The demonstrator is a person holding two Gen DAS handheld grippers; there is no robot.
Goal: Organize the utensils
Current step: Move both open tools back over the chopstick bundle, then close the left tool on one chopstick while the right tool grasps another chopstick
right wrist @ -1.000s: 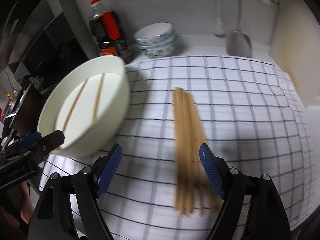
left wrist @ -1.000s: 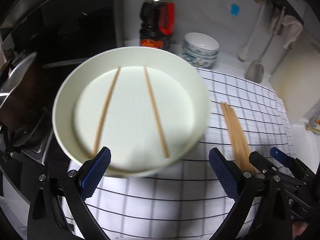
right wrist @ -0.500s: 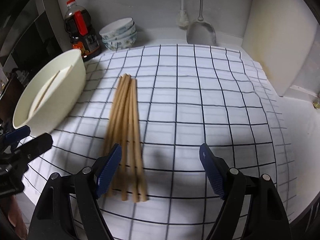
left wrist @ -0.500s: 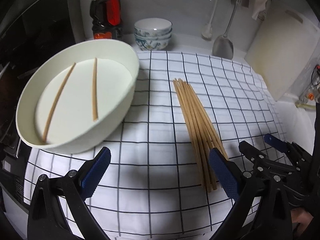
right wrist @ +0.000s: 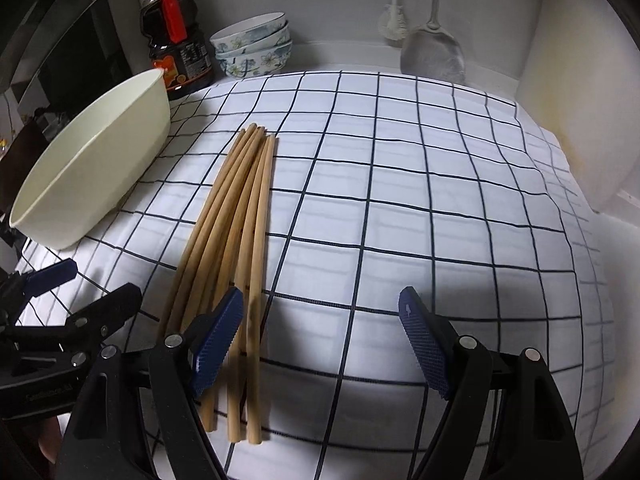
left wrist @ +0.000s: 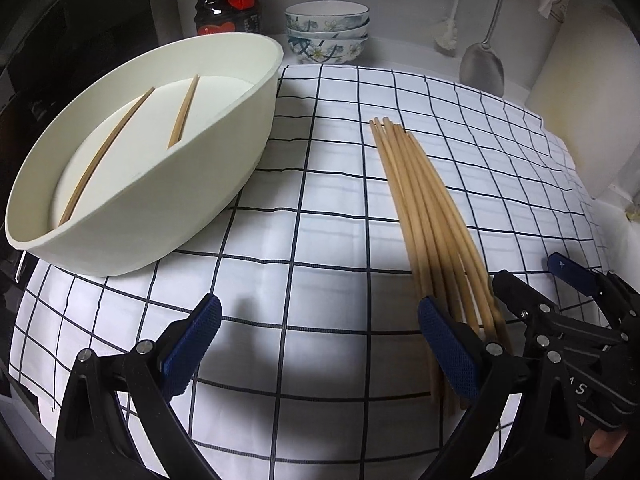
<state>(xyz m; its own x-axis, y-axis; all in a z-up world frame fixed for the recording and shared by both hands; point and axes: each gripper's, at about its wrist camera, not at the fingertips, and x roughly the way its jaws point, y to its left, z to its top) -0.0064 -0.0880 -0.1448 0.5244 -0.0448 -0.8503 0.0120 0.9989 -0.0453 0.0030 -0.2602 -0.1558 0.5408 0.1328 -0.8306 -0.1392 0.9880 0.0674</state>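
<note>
Nearest: left claw point(left wrist: 320, 344) low over the checked cloth point(left wrist: 320, 240), pads wide apart, nothing btwn them. Its right pad sits just in front of the near ends of the chopsticks point(left wrist: 424, 208), whether touching can't tell. Right claw point(right wrist: 320, 332) also wide apart, nothing gripped – its left pad overlaps the near part of the same bundle point(right wrist: 236, 216), contact unclear; its right pad is over bare cloth point(right wrist: 400, 200). Each claw shows at the edge of the other's view: right claw point(left wrist: 560, 292) at lower right of the left view, left claw point(right wrist: 68, 292) at lower left of the right view. A fingertip shows behind the right claw's frame.

Mid: chopsticks lie loose on the cloth as one bundle, running away from the claws, far tips fanned a little. The cloth covers the worktop point(left wrist: 420, 56).

Left of the bundle, apart from it: a cream bowl point(left wrist: 224, 160) on the cloth's edge w/ two single sticks point(left wrist: 182, 110) lying inside, not touching each other.

Far: dark sauce bottle point(right wrist: 176, 40) w/ red label behind the bowl, stack of floral bowls point(right wrist: 256, 48) beside it – then a brush point(right wrist: 394, 20) and metal spatula point(right wrist: 434, 52) hanging at the back wall.
</note>
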